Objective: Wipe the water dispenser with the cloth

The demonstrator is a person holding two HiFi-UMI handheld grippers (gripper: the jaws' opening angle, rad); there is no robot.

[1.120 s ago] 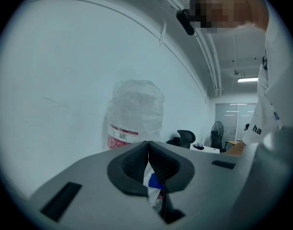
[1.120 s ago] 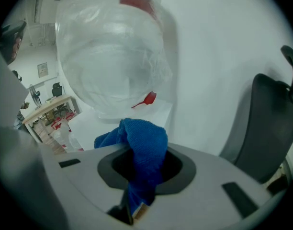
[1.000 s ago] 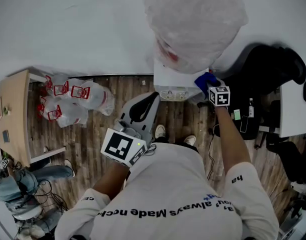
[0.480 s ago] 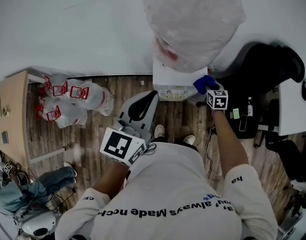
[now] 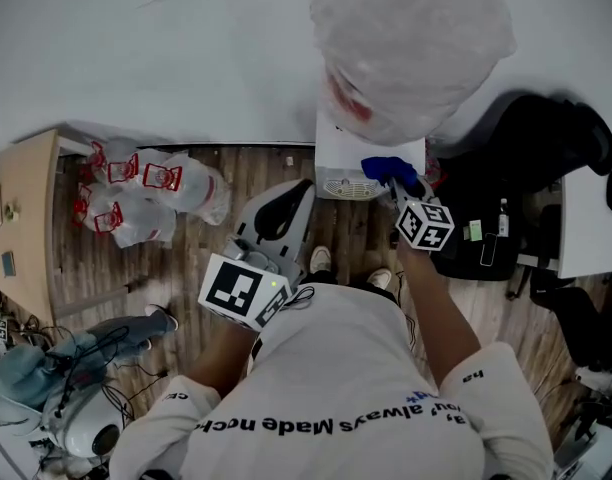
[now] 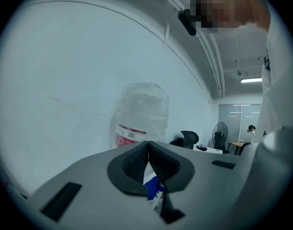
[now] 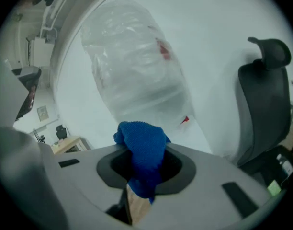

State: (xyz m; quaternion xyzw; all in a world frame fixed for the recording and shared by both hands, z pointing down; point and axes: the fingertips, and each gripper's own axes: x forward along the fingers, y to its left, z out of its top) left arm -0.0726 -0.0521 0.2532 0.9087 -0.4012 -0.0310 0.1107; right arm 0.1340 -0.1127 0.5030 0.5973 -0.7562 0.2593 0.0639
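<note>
The right hand-held gripper (image 7: 145,171) clamps a blue cloth (image 7: 141,145) against the water dispenser (image 5: 348,155) ahead. The bottle's (image 5: 411,48) red label (image 6: 129,134) is unreadable. The left hand-held gripper's (image 6: 147,152) jaws are pressed together.

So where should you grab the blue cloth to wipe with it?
By its bunched middle, the way the right gripper has it: fingers shut on the blue cloth, with a soft wad poking out past the tips. Coming at the cloth from behind probably works best, so that wad faces the water dispenser.
</note>
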